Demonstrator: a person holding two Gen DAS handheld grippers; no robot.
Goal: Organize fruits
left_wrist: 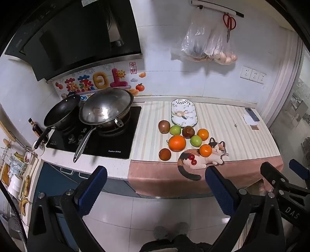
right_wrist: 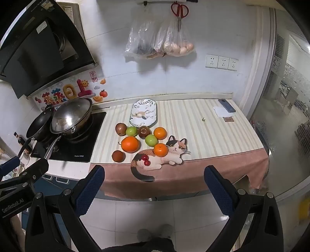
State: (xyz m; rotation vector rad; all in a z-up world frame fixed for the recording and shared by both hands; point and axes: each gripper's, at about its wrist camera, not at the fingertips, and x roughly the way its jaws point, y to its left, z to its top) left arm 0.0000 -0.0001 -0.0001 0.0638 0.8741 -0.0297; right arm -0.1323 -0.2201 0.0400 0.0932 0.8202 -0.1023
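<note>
Several fruits lie in a cluster on the striped cloth: a big orange, two small oranges, two green fruits, brown fruits and small red cherries. An oval patterned plate lies empty just behind them. My left gripper and right gripper are both open and empty, held in front of the counter edge, well short of the fruit.
A stove with a wok and a black pan stands left of the cloth. A phone and paper lie at the far right. Plastic bags and red scissors hang on the wall.
</note>
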